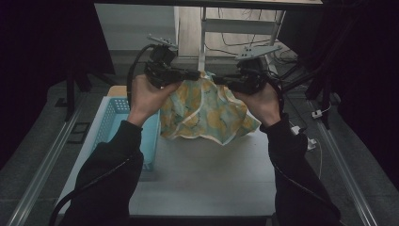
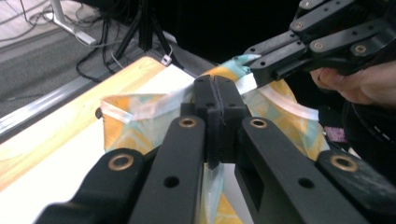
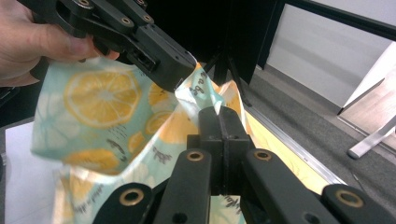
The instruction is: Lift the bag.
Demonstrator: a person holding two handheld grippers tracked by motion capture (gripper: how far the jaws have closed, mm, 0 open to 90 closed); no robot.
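A teal cloth printed with orange slices (image 1: 207,110) hangs above the white table (image 1: 202,165), held up by its top edge. My left gripper (image 1: 196,74) is shut on that edge from the left, and my right gripper (image 1: 217,80) is shut on it from the right, their tips close together. In the left gripper view my jaws (image 2: 215,88) pinch the cloth's pale hem (image 2: 140,105), with the right gripper (image 2: 254,70) clamped just beyond. In the right gripper view my jaws (image 3: 220,116) grip the cloth (image 3: 98,98) beside the left gripper (image 3: 180,70).
A light blue plastic basket (image 1: 106,122) stands at the table's left side, partly under the left forearm. A wooden strip (image 2: 56,126) runs along the table's far edge. Desk legs and cables (image 1: 244,42) lie on the floor beyond the table.
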